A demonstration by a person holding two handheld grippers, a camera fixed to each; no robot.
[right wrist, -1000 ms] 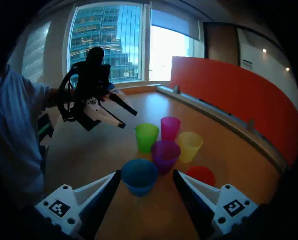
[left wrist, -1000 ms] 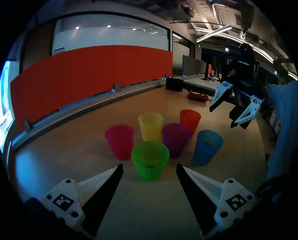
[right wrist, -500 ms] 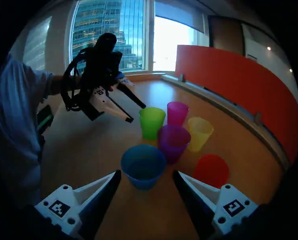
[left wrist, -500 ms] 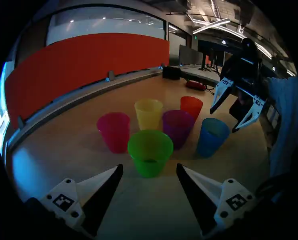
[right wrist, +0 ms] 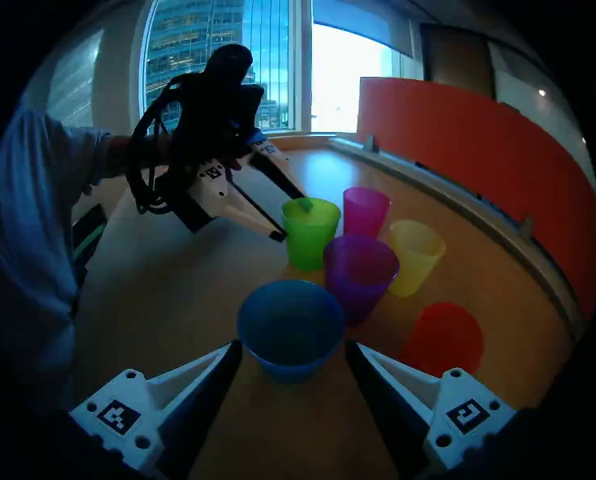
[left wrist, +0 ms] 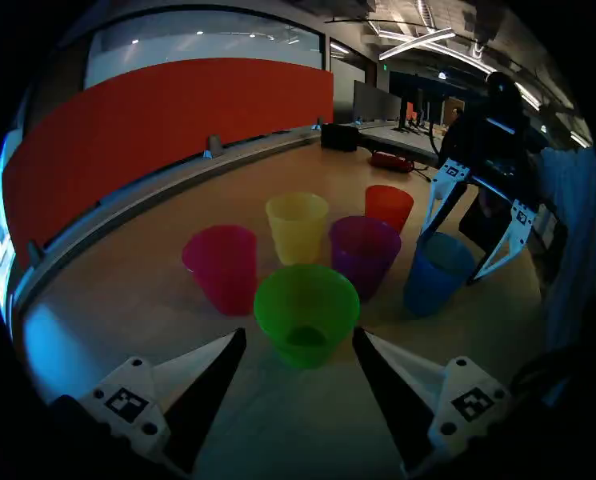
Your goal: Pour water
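L gripper (left wrist: 296, 338) open, empty, fingers either side of green cup (left wrist: 306, 312) at 6 o'clock in left gripper view, not clamped. Blue cup (right wrist: 290, 326), 6 o'clock in right gripper view, sits between R gripper's (right wrist: 291, 346) spread fingers, ungripped. Prob. best: close mid-wall, light squeeze so cup doesn't buckle, lift level before tilting.

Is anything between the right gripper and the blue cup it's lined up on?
Nothing visible does. The blue cup stands directly ahead of the open right gripper, right at its fingertips. The purple cup stands behind the blue one, out of the path.
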